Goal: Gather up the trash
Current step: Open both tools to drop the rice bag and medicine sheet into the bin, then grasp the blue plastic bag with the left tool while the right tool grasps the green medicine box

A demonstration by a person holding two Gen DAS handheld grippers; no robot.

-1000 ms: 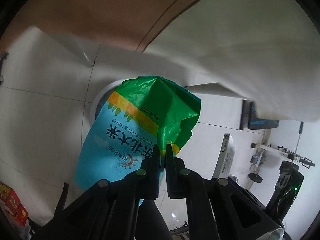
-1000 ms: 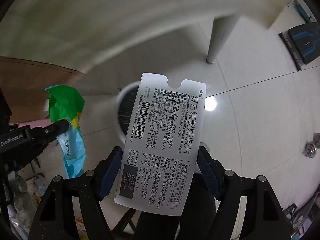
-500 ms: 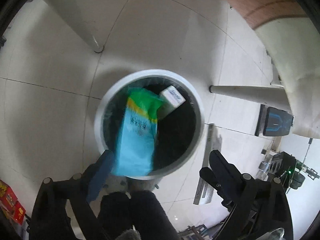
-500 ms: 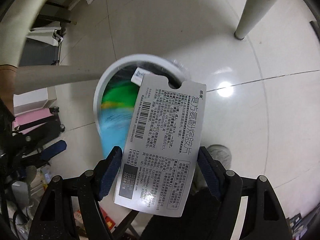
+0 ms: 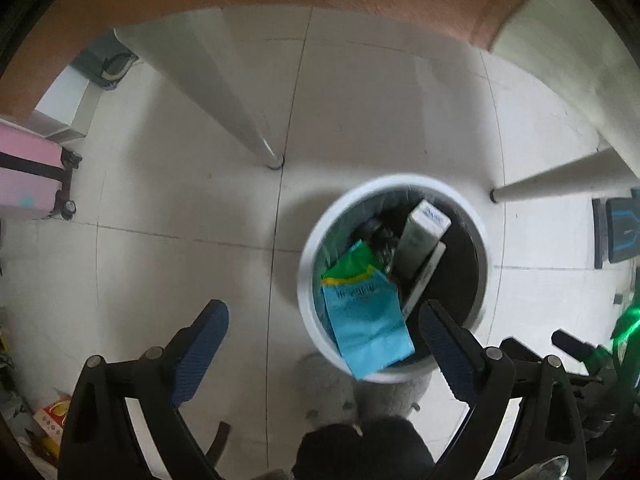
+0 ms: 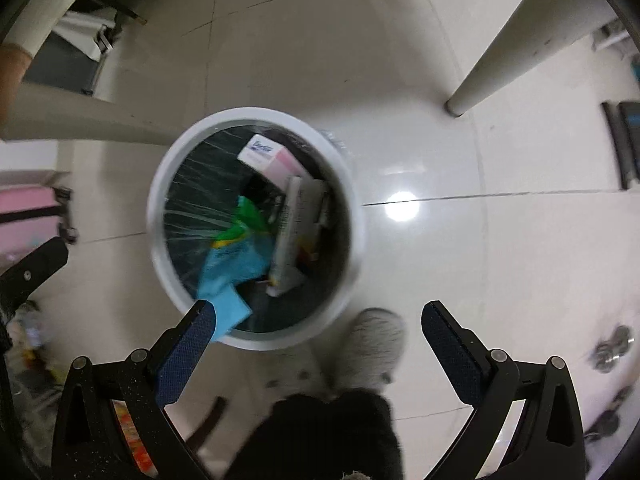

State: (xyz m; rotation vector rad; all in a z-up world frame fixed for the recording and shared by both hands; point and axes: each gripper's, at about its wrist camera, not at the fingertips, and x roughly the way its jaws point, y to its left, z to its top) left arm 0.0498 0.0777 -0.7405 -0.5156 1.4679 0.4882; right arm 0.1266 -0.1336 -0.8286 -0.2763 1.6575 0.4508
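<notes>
A white round bin point(image 5: 307, 268) with a dark liner stands on the tiled floor, straight below both grippers. In it lie a blue and green plastic bag point(image 5: 364, 320), a white carton point(image 5: 422, 232) and a flat white printed box point(image 5: 426, 276) on edge. In the right wrist view the bin point(image 6: 157, 216) holds the same bag point(image 6: 232, 268), the printed box point(image 6: 290, 228) and the pink-sided carton point(image 6: 268, 158). My left gripper point(image 5: 323, 308) is open and empty. The jaws of my right gripper point(image 6: 320, 308) are opening, with nothing between them.
White table legs point(image 5: 240, 112) point(image 6: 500, 56) slant down to the floor beside the bin. A pink suitcase point(image 5: 28, 176) stands at the left. A person's grey fuzzy slipper point(image 6: 372, 344) touches the bin's near side. Small clutter lies at the lower left point(image 5: 52, 416).
The left gripper opened and the bag fell into the bin. The right gripper let go of the printed box, which now lies in the bin. Both views came closer to the bin.
</notes>
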